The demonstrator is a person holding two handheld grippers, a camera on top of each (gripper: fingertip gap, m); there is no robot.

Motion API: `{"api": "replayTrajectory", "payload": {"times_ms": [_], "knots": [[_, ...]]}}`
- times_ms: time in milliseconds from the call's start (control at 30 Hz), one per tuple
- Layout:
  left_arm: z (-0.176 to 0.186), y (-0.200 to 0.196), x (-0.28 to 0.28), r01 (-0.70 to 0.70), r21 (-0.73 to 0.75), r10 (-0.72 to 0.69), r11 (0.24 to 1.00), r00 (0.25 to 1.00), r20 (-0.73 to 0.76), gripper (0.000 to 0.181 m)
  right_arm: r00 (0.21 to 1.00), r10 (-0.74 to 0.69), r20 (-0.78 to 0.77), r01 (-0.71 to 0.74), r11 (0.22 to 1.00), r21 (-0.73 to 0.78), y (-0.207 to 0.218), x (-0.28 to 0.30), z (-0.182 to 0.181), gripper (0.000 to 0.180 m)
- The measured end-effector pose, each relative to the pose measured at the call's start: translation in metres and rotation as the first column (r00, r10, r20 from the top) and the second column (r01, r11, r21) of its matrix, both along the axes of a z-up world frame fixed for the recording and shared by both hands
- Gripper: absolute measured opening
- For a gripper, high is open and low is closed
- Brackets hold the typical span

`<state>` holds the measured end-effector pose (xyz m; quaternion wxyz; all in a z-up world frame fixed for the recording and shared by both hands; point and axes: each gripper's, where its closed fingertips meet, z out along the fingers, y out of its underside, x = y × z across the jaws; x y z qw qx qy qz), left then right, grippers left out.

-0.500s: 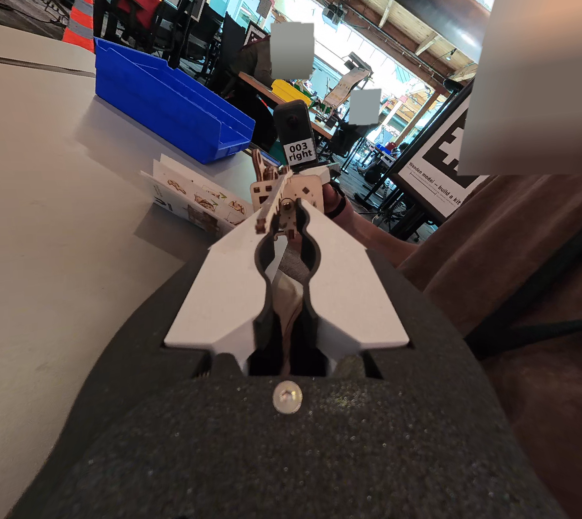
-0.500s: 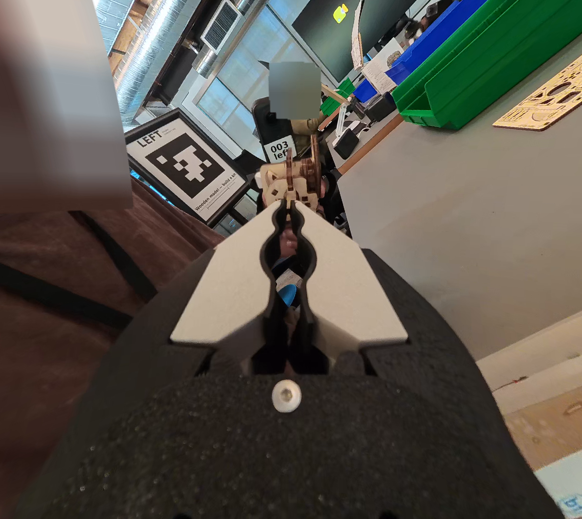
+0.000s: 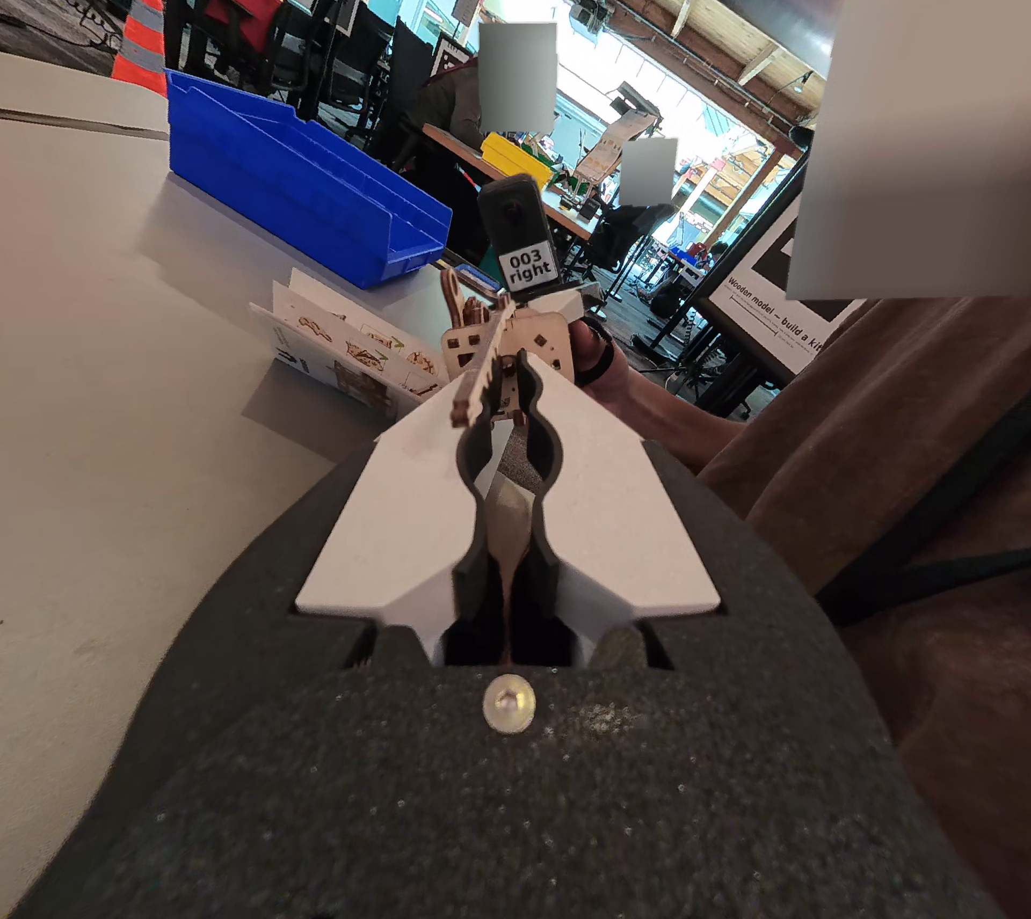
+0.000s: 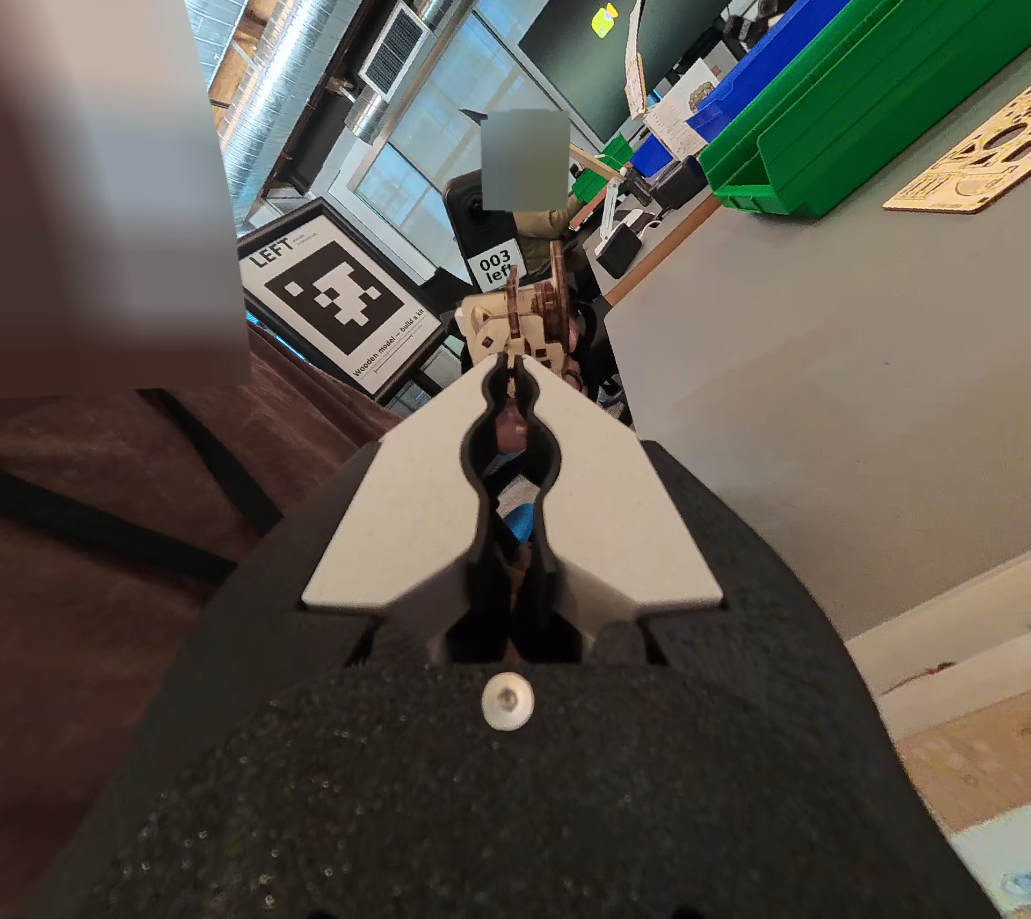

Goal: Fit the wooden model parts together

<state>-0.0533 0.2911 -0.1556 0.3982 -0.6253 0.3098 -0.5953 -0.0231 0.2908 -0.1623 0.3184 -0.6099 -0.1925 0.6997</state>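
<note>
Item: L tongs (image 3: 505,379) clamping toothed wooden strip (image 3: 481,372), now tilting to 7 o'clock, R tongs (image 4: 512,362) clamping wooden assy (image 4: 516,320); mating w/ it underway.

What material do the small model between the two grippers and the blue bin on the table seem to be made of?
Model: thin pale plywood, probably laser-cut, judging by the dark brown edges and square slots; unvarnished matte face. Blue bin: likely moulded plastic, with uniform saturated colour, smooth slightly glossy walls and thin rims.
</note>
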Motion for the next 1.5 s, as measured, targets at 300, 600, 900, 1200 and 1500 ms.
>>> {"api": "replayTrajectory", "payload": {"times_ms": [300, 600, 900, 1200, 1500], "knots": [[0.0, 0.002, -0.003, -0.009, 0.002, 0.009, 1.0, 1.0, 0.004, 0.002, 1.0, -0.008, -0.012, 0.008, 1.0, -0.006, 0.001, -0.003, 0.0, 0.001], [0.003, 0.005, -0.003, -0.029, -0.032, 0.03, 0.999, 0.999, 0.032, 0.002, 1.0, -0.025, 0.007, 0.025, 0.999, 0.024, 0.003, -0.002, 0.001, 0.001], [-0.002, 0.011, -0.004, -0.064, -0.056, 0.065, 0.996, 0.998, 0.022, 0.001, 0.998, -0.048, 0.043, 0.046, 0.998, 0.047, 0.005, -0.002, -0.002, 0.001], [-0.003, 0.008, -0.004, -0.057, -0.035, 0.057, 0.998, 0.998, 0.009, 0.0, 0.998, -0.048, 0.043, 0.046, 0.998, 0.039, 0.004, -0.003, -0.002, 0.001], [0.001, 0.008, -0.003, -0.082, 0.04, 0.083, 0.996, 0.996, -0.014, 0.0, 0.999, -0.043, -0.012, 0.043, 0.999, 0.004, 0.006, -0.002, 0.002, 0.001]]}}
